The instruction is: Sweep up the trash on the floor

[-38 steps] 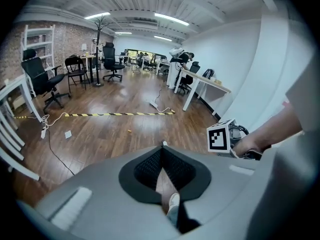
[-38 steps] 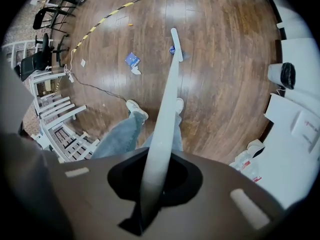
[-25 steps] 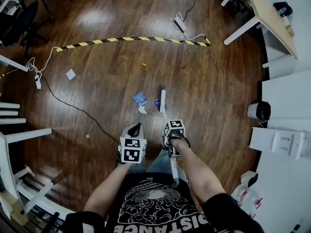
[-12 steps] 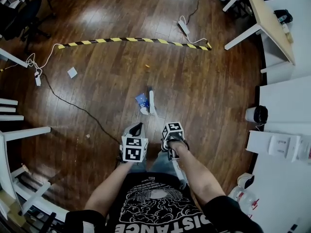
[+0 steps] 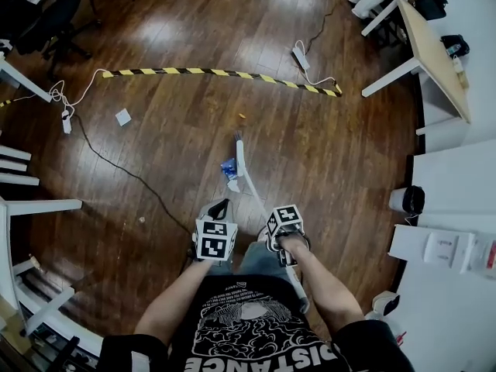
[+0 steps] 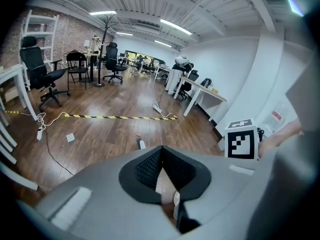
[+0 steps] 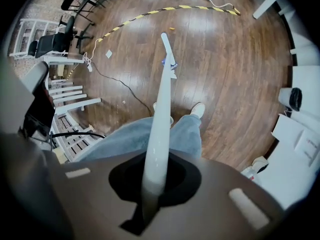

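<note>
Now the broom (image 5: 239,157) head lies just beside the blue trash (image 5: 228,167) on the floor (image 5: 325,153), at the right side of the trash. A second ago the head was further right, with a clear gap between them. So the stroke to the left has reached the trash, I judge, and one more push should move it. The right tool (image 7: 152,181) is clenched on the broom handle. The left tool (image 6: 162,169) has its jaws together and holds nothing. An orange scrap (image 5: 242,115) and a white paper (image 5: 122,117) lie well apart from the broom, not swept yet.
</note>
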